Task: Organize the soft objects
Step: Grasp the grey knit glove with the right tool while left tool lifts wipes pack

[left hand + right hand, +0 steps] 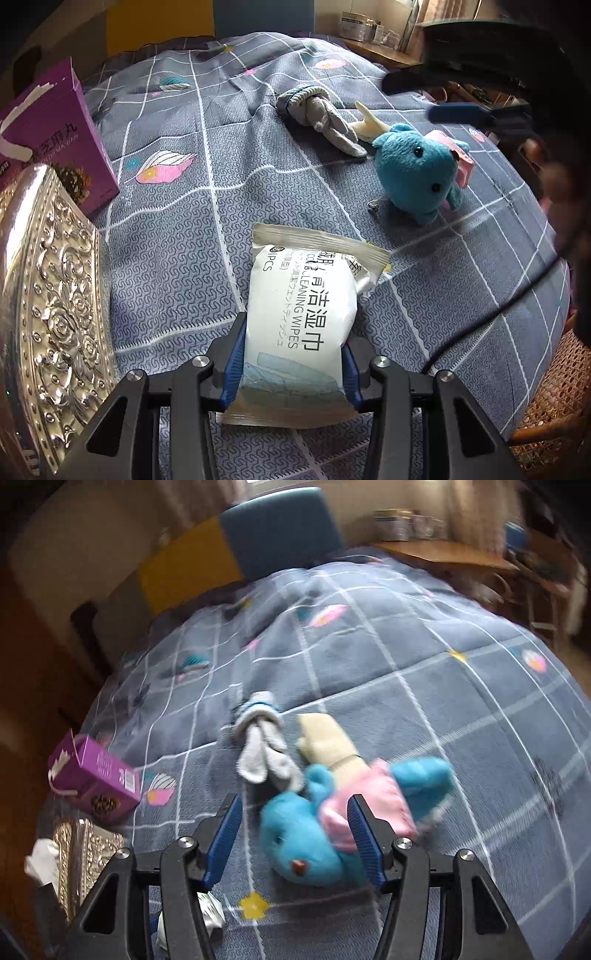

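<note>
A white pack of cleaning wipes lies lengthwise between the blue pads of my left gripper, which is shut on its near half, just over the grey checked quilt. A blue plush toy with a pink skirt lies on the quilt between the jaws of my right gripper. The right pad touches the pink cloth and the left pad stands clear, so this gripper is open. Beyond the plush lie a grey rabbit toy and a cream toy. The left wrist view shows the same blue plush at the right.
A purple carton and a silver embossed box stand at the quilt's left edge. A wooden desk with small boxes is at the back right. A wicker seat is by the right edge. The right wrist view is blurred.
</note>
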Available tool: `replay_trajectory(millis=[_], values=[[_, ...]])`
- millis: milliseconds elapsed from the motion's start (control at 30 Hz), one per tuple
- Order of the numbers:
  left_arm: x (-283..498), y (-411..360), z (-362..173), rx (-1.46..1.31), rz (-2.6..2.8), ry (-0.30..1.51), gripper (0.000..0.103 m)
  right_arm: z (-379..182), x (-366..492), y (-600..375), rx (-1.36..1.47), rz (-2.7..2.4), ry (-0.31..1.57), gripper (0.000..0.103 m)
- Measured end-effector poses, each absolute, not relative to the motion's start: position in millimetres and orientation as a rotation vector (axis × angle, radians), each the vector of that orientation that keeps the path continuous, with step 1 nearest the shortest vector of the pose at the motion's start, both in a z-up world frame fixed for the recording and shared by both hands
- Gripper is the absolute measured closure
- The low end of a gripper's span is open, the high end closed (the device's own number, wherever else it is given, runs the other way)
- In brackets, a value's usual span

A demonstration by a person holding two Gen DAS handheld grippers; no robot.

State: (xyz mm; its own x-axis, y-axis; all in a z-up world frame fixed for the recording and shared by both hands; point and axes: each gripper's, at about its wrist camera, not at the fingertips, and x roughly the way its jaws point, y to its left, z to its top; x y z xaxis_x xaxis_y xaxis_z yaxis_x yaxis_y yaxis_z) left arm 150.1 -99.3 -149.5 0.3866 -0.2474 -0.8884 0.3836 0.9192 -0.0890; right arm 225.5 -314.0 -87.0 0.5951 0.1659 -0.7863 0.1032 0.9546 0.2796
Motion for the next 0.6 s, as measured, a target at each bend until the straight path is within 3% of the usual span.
replay_trajectory(millis=[367, 433, 500, 600], values=[[152, -91, -152, 0.083, -0.422, 1.111, 0.056, -140, 344, -279, 0.145, 0.028, 1.113, 0.051], [151, -90, -152, 0.085, -0.424, 1.109, 0.056, -154, 356, -274, 0.118, 0.018, 1.166, 0.066], [150, -90, -152, 0.08, -0.424, 1.108, 0.056, -152, 356, -272, 0.099, 0.019, 1.158, 0.073], [146, -90, -150, 0.075, -0.418, 1.105, 0.056, -136, 347, -270, 0.088, 0.051, 1.117, 0.077]])
